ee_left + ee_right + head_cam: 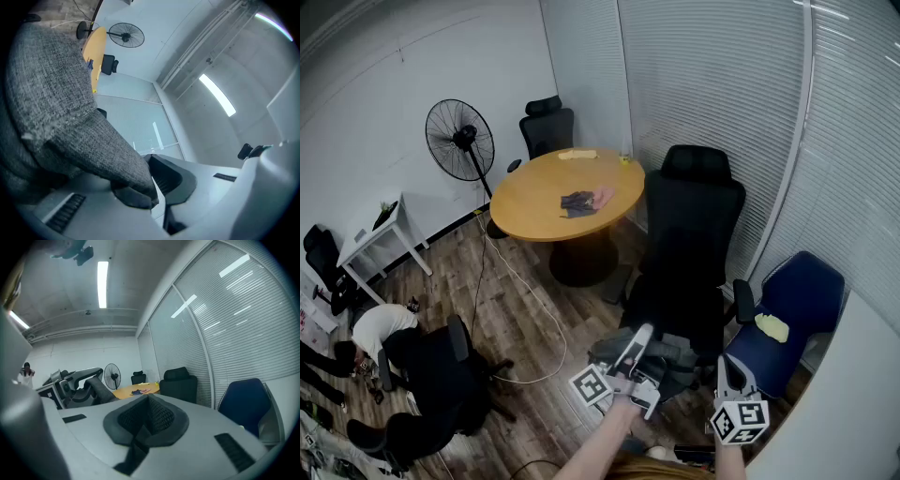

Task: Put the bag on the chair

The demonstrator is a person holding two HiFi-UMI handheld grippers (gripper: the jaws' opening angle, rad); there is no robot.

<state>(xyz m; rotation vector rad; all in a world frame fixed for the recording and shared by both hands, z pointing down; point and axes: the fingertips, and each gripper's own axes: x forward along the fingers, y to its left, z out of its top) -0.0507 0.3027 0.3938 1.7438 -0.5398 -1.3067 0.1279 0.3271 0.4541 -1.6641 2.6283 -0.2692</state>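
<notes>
My left tool [152, 190] is clenched on a fold of the grey knitted bag [61, 93]. The bag bunches just ahead of the tool, over the seat of the black chair [698, 234]; I cannot tell if it rests there. My right tool [143, 423], beside the left one, is closed on nothing, with a blue chair [243, 399] to its right.

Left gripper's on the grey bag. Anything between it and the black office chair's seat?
Nothing visible. The grey knit fabric bag, clamped in the left gripper, hangs at the front edge of the black high-back office chair; its seat looks bare.
</notes>
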